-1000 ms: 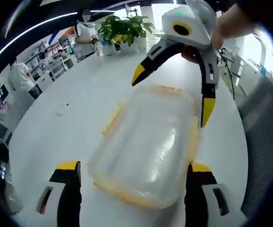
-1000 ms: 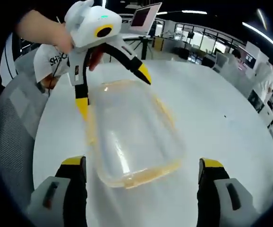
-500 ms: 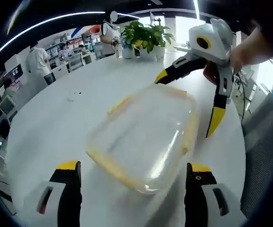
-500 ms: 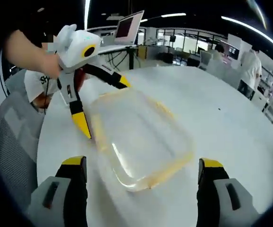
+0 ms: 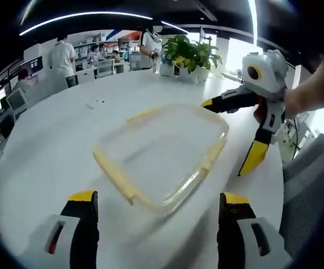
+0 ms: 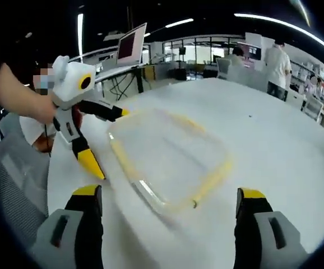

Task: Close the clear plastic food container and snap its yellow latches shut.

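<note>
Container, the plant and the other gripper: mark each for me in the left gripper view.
container (image 5: pixel 167 151), left gripper view, clear lid top
plant (image 5: pixel 191 53), left gripper view, leaves
right gripper (image 5: pixel 229 131), left gripper view, between its tips

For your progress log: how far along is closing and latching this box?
Done: the lid appears to sit on the clear box on the table. In hand: nothing; the left gripper and right gripper are open, apart from it. Left: snapping the yellow latches, whose state is unclear.
</note>
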`<state>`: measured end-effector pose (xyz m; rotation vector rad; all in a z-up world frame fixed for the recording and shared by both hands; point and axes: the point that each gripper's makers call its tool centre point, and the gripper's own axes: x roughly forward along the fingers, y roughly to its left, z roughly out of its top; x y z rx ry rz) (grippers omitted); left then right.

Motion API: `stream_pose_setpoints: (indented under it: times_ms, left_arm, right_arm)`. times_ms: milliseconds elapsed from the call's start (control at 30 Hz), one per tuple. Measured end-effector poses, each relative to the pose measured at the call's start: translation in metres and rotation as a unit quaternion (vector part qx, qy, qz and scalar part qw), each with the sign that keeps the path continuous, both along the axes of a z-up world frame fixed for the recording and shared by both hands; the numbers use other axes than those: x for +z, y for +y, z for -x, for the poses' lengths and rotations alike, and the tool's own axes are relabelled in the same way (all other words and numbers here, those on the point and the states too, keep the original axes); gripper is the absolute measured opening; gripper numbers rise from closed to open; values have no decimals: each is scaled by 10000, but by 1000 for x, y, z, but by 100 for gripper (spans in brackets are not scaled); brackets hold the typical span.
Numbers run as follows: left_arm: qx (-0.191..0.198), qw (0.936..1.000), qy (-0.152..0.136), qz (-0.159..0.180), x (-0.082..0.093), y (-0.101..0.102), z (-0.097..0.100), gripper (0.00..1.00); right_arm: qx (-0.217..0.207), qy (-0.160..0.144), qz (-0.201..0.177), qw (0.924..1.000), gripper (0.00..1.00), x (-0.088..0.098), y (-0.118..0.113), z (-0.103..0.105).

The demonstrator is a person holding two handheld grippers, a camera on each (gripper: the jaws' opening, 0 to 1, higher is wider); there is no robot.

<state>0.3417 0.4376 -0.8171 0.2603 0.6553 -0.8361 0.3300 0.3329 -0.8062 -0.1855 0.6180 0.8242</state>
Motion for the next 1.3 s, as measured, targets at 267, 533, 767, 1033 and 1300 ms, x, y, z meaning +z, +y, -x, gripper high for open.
stream_pose_setpoints:
  times_ms: [267,533,767,1033,1300]
  left_arm:
    - [75,9999,-25,106,1,-3,2,85]
    - [126,9998,48,130,-2,-1,4,85]
    - [150,9997,96,146,-2,0,6,85]
    - [194,9995,128,210,0,2,11,85]
    - [387,9986,206,305,4,11,18,84]
  right_arm:
    - [-1,63,1,10000,96,-3,2,6]
    - [-148,102,-121,9998,96,-1,0,4]
    - [-222,100,-143,9996,96,2,-3,2]
    - [-273,146,-193,9993,96,7,-9,8]
    - [-436,171,-292,9985,95,14,-18,17]
